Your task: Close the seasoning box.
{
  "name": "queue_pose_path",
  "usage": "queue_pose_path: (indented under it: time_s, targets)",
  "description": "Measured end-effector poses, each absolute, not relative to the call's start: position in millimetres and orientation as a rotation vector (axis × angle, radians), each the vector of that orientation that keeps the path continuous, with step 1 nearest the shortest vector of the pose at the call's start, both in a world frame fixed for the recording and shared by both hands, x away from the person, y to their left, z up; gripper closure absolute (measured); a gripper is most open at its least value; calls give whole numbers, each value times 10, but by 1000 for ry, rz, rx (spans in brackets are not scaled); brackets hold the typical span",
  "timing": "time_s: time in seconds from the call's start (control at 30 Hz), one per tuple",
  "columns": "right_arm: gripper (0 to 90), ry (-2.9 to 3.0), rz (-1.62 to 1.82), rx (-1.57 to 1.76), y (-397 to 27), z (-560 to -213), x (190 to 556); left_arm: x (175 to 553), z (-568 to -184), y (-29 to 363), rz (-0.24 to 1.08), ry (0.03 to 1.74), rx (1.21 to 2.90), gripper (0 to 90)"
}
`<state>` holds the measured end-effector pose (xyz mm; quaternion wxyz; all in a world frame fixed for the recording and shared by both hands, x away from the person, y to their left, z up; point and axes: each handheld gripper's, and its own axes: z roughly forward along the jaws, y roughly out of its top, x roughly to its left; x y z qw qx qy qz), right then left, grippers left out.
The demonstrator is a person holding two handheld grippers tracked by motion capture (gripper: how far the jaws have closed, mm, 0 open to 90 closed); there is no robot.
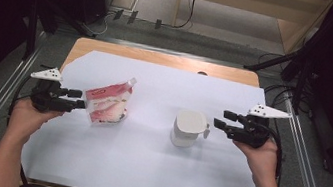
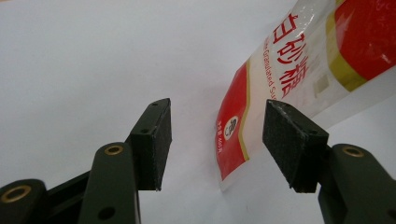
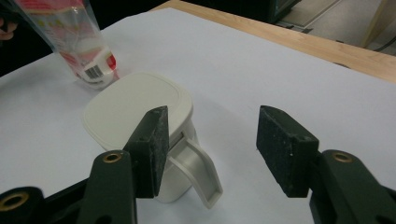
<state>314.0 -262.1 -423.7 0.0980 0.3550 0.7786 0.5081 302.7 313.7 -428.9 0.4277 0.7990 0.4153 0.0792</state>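
Observation:
A red and white sugar pouch [image 1: 108, 104] stands tilted on the white sheet [image 1: 142, 170], left of centre. My left gripper [image 1: 81, 99] is at the pouch's left edge, open. In the left gripper view the pouch [image 2: 289, 60] has its lower corner between the spread jaws of that gripper [image 2: 217, 140], with no pad pressing on it. A white lidded container [image 1: 189, 125] with a side handle [image 1: 207, 129] stands right of centre. My right gripper [image 1: 220, 118] is open just right of the handle. In the right gripper view the handle [image 3: 198, 172] lies close to the left jaw of that gripper [image 3: 210, 147].
The white sheet covers most of a wooden table [image 1: 159, 59], which has metal rails along both sides. Cables lie on the floor beyond the far edge. In the right gripper view the pouch [image 3: 77, 32] stands behind the container [image 3: 135, 105].

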Motion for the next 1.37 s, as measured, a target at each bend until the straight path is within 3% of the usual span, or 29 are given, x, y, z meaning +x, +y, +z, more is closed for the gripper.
queue_pose_path:
  time_s: [0.47,0.87,1.37]
  targets:
    - [438,2243,1467,1144,-2910,-4385,3026,3018,-4295,3137,204,1032,2000,429]
    - [290,2173,1409,1230,-2983,-4533,3075,3011,-4292,3119,210,1034,2000,427]
    - [271,2147,1347,1268,-2973,-4632,3129,3020,-4306,3117,204,1035,2004,422]
